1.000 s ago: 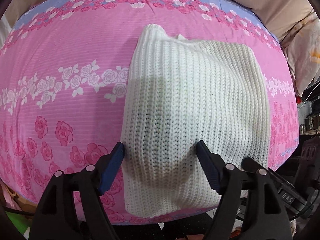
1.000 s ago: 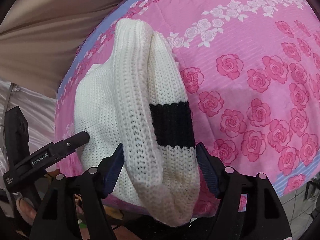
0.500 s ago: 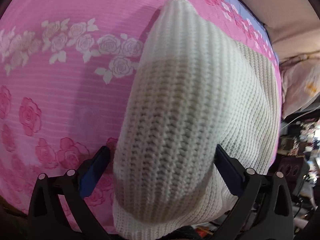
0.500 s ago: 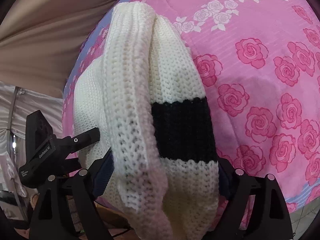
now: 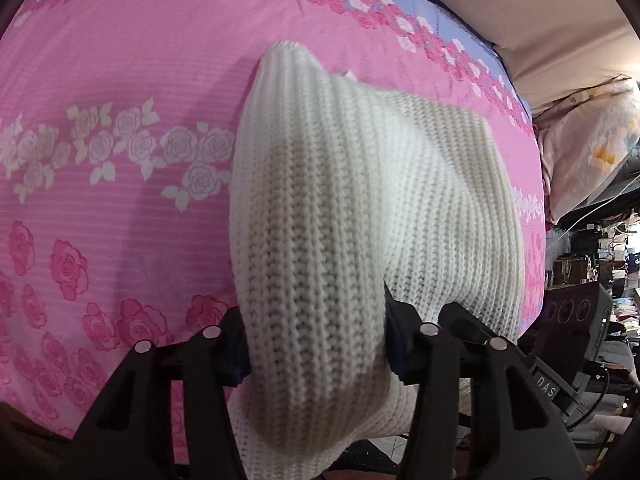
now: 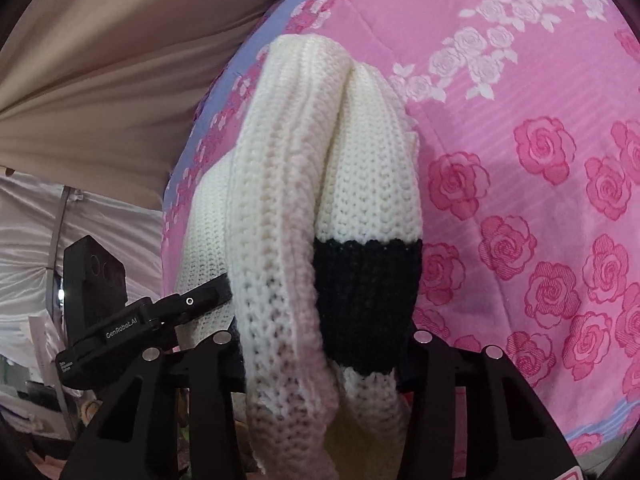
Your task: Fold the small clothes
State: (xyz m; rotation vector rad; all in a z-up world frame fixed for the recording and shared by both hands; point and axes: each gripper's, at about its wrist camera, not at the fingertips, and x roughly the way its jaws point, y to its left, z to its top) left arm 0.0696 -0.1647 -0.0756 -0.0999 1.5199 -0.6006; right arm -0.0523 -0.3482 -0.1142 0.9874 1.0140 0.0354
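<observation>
A white chunky-knit sweater [image 5: 360, 200] lies on the pink rose-print bed sheet [image 5: 120, 160]. Its near edge is bunched up between the pads of my left gripper [image 5: 316, 340], whose jaws are closing and press on the knit from both sides. In the right wrist view the sweater [image 6: 288, 140] shows a folded sleeve with a black band [image 6: 368, 292]. That sleeve and the body edge are gathered in my right gripper [image 6: 324, 344], whose jaws are also closing and pinch the fabric. One of the left gripper's fingers [image 6: 192, 302] reaches into the knit at the left.
The bed's near edge runs just under both grippers. A floral pillow [image 5: 592, 148] lies at the right end of the bed, with cluttered shelves [image 5: 592, 272] beyond it. Beige fabric [image 6: 100, 60] rises along the bed's far side.
Both grippers moved in over the sweater's near edge with wide jaws, then closed onto it. The knit is now bunched between the pads and pulled up off the sheet.
</observation>
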